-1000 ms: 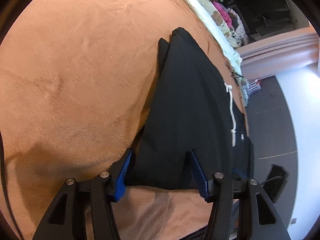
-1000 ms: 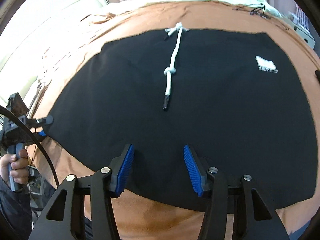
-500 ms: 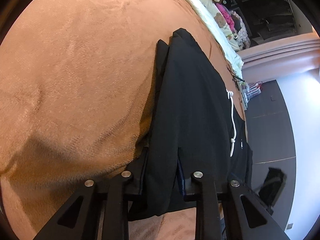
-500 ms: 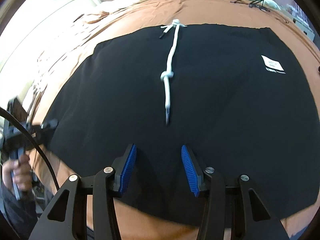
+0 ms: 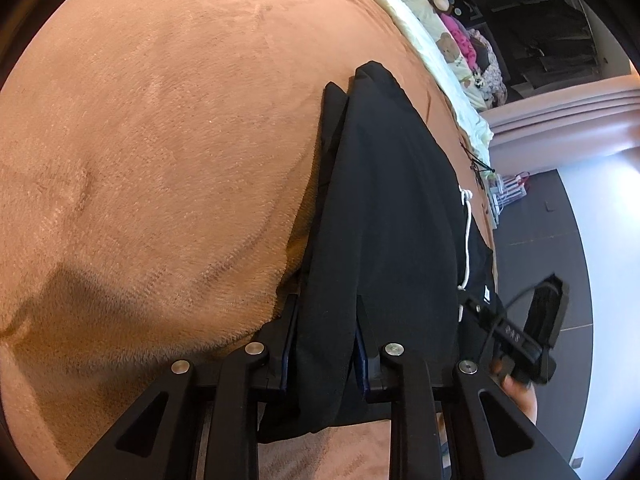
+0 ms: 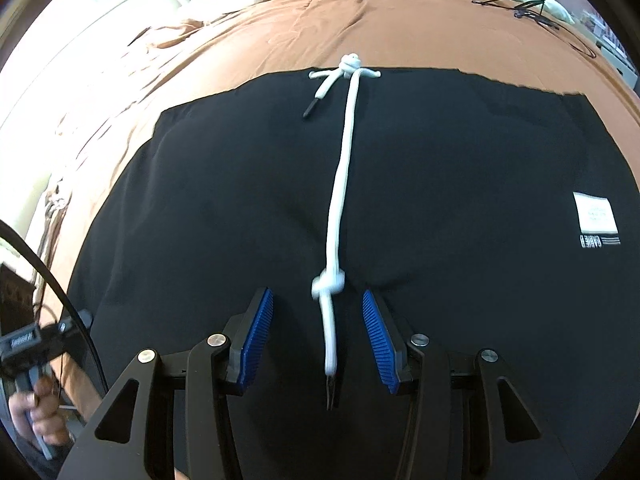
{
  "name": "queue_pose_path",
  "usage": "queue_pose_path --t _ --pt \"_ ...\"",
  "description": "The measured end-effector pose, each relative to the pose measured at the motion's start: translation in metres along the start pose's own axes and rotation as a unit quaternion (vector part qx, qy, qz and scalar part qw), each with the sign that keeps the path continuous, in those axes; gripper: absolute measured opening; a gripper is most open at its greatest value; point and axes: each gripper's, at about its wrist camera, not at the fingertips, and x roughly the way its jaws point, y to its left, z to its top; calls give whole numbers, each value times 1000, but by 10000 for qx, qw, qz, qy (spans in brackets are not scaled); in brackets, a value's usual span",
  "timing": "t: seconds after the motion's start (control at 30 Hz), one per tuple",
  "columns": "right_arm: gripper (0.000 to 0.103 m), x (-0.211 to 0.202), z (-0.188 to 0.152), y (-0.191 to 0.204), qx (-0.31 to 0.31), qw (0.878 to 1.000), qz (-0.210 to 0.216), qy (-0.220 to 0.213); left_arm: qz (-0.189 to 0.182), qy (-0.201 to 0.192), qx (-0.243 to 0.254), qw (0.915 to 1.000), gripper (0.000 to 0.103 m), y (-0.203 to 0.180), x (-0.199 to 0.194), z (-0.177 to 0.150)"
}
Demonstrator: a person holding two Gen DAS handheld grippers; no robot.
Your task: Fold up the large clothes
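Black pants (image 6: pixel 440 208) with a white drawstring (image 6: pixel 344 168) and a white label (image 6: pixel 594 216) lie flat on an orange-brown bedspread (image 6: pixel 400 40). My right gripper (image 6: pixel 318 300) hovers open just above the cloth, its blue pads (image 6: pixel 256 340) either side of the drawstring's knot and apart from it. In the left wrist view the pants (image 5: pixel 392 200) run away as a long folded strip. My left gripper (image 5: pixel 326 320) is shut on their near edge, with cloth bunched between the jaws.
The bedspread (image 5: pixel 160 160) spreads wide to the left of the pants. A pale quilt and soft toys (image 5: pixel 452 40) lie at the bed's far end. A black cable (image 6: pixel 520 4) rests on the far right. Grey floor (image 5: pixel 560 220) lies beyond the bed's edge.
My left gripper has closed on the pants' near edge. My right gripper has slid forward over the cloth, so the drawstring's knot now sits between its fingers.
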Motion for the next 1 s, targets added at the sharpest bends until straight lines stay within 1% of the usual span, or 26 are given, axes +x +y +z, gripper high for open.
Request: queue_pose_path --t 0.33,0.5,0.6,0.67,0.77,0.9,1.0 --pt "44 36 51 -1 120 9997 -202 -61 59 -33 -75 9999 25 0 -1 -4" --pt "37 53 77 2 106 9992 -366 -139 117 -31 -143 9998 25 -2 -1 -5" --pt "37 68 91 -2 211 9991 -334 -122 172 -47 -200 9996 25 -4 -2 -7" --pt "37 69 97 -8 229 9992 -311 -90 227 -69 -230 9995 25 -5 -2 -9" --pt "37 69 96 -5 72 9995 -313 -46 252 -100 -294 9992 24 -5 -3 -11" --pt "37 66 96 -13 -76 9999 -103 77 195 -92 -449 9988 19 -5 -5 -12" --pt "37 60 78 -16 4 9999 5 134 197 -159 -391 9989 17 -14 -13 -12"
